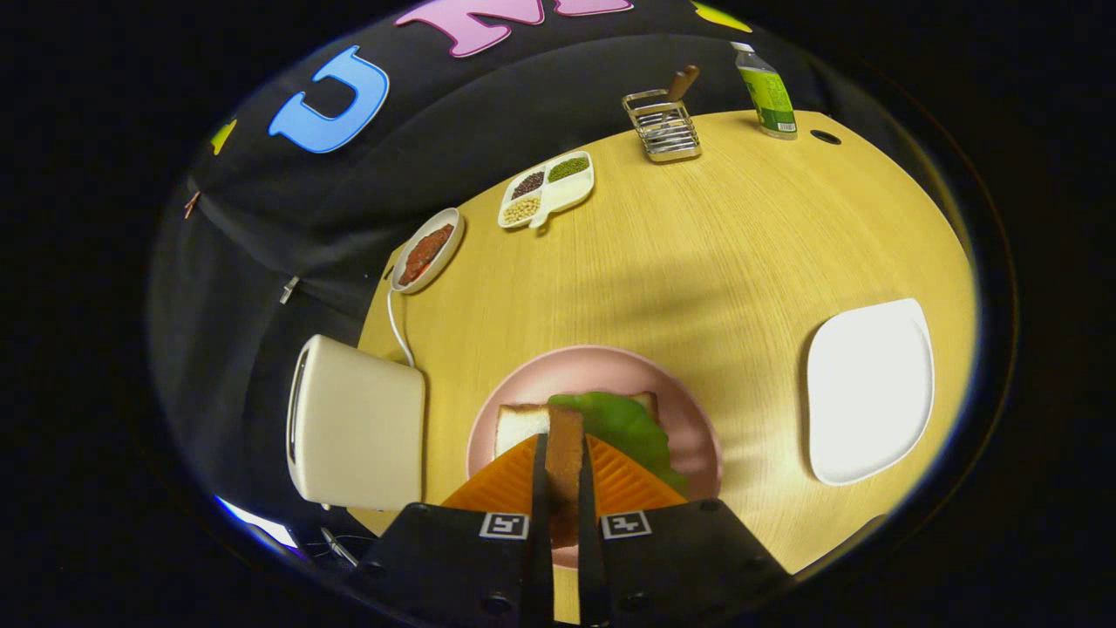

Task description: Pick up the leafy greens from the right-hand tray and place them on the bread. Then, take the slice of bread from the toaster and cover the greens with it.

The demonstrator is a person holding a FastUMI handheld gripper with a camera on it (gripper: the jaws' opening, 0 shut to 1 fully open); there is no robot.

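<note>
**Two steps, second in hand: top slice over the greens**

Left of the plate stands the toaster, its slot facing away toward the booth wall. Its cord runs back toward a small dish and a divided tray.

At centre, the pink plate carries the base bread, with the leafy greens lying on it. The greens step therefore reads as complete.

The gripper hovers above the plate. Its fingers are nearly closed, clamped from both sides on a slice of bread held edge-on, directly over the greens.

Next move, as judged: tip the slice flat, lower it squarely onto the greens, then release. The leaf overhangs the base bread on its right side, so alignment needs care.

Right of the plate, well apart, lies the white right-hand tray, with no greens on it.
</note>
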